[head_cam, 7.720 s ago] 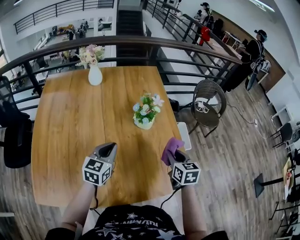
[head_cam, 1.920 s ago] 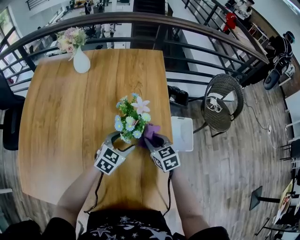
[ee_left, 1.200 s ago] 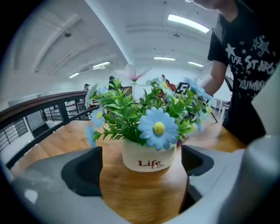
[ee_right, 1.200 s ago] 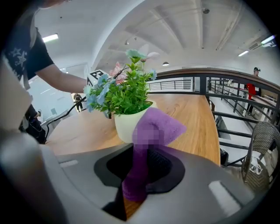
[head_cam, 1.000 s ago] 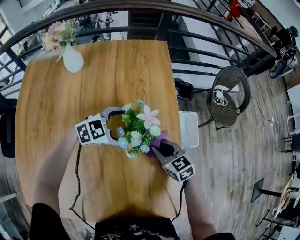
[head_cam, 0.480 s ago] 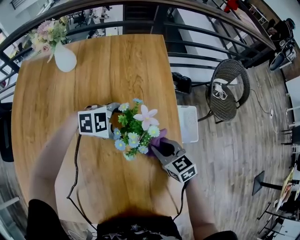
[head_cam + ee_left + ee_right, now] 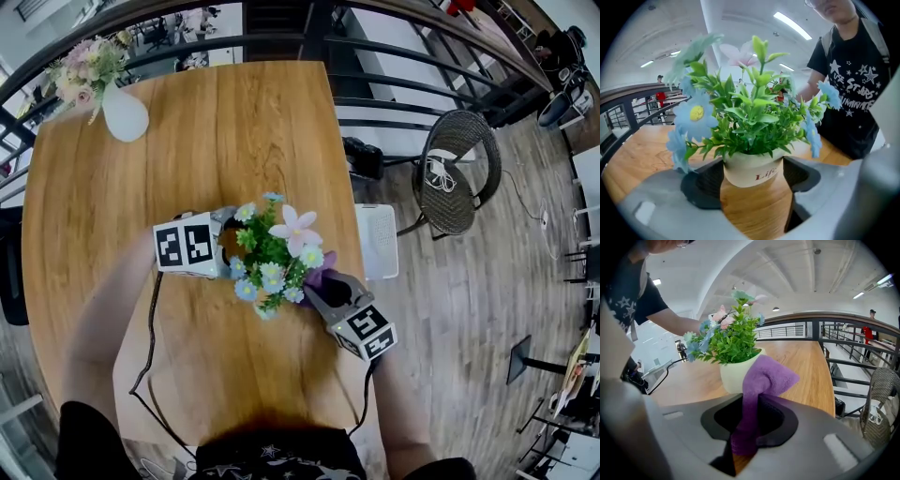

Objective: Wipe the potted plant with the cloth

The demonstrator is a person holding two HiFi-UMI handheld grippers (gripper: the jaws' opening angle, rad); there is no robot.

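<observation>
From the head view, the potted plant [image 7: 274, 253] stands near the right edge of the table [image 7: 122, 206], about halfway along it. A white vase [image 7: 124, 112] of flowers stands at the far left corner. The flowers hide the tips of both grippers from up here.

The left gripper view shows what the head view does not. The left gripper [image 7: 753, 177] has the white pot between its jaws, which have just been closing. The dark pads [image 7: 705, 185] sit right beside the pot, one on each side. I cannot tell if they press on it yet. The word "Life" is on the pot.

The right gripper view shows the right gripper [image 7: 750, 420] with its jaws pinched tight on the purple cloth [image 7: 764, 378]. The cloth sticks up and its top folds over against the side of the pot. In the head view I only see a small purple bit of it beside the flowers.
</observation>
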